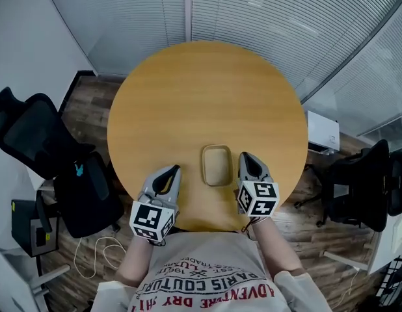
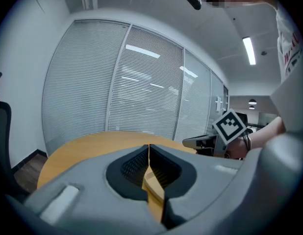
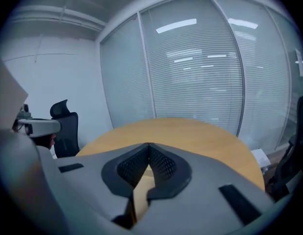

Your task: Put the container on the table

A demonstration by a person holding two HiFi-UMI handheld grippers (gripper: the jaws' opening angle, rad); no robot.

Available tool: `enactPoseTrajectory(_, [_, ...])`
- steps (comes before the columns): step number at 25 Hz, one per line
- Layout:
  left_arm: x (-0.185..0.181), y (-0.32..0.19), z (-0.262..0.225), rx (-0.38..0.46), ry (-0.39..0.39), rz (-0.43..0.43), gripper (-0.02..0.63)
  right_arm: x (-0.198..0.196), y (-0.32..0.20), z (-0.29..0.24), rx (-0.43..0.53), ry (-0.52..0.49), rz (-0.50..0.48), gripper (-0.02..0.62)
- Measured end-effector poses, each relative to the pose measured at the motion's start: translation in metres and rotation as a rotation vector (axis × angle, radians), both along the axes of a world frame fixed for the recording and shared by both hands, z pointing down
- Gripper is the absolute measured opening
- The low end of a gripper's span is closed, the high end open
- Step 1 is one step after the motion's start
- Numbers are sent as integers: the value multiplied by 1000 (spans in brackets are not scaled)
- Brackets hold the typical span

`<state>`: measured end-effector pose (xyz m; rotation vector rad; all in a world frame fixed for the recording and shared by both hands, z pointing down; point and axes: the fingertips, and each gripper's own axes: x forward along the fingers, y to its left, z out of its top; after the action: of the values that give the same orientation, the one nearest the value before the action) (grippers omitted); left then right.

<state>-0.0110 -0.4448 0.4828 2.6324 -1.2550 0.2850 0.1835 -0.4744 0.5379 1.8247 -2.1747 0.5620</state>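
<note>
A shallow tan container with rounded corners rests on the round wooden table, near its front edge. In the head view my left gripper hangs just left of the container and my right gripper just right of it, both above the table and apart from it. Each gripper is shut with nothing between its jaws. In the left gripper view the left gripper has its tips meeting, and a pale tan edge shows low in the gap. The right gripper also has its tips together over the table.
Black office chairs stand on the floor at the left and the right of the table. A white box sits on the floor at the right. Glass walls with blinds close off the far side.
</note>
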Motion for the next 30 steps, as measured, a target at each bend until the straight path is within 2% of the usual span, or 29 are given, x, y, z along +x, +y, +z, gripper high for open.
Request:
enactPoseTrajectory(6, [-2, 1, -37, 87, 17, 13, 14, -11, 28, -61, 203, 51, -85, 9])
enactPoseTrajectory(12, [6, 14, -60, 154, 6, 41, 13, -7, 57, -90, 277, 35, -83, 9])
enactPoseTrajectory(16, [9, 19, -67, 171, 6, 42, 14, -12, 65, -103, 340, 55, -120, 9])
enactPoseTrajectory(22, [14, 27, -76, 177, 3, 45, 14, -17, 75, -100, 349, 57, -158, 8])
enactPoseTrajectory(30, [12, 32, -75, 169, -3, 31, 14, -21, 81, -89, 323, 25, -159, 8])
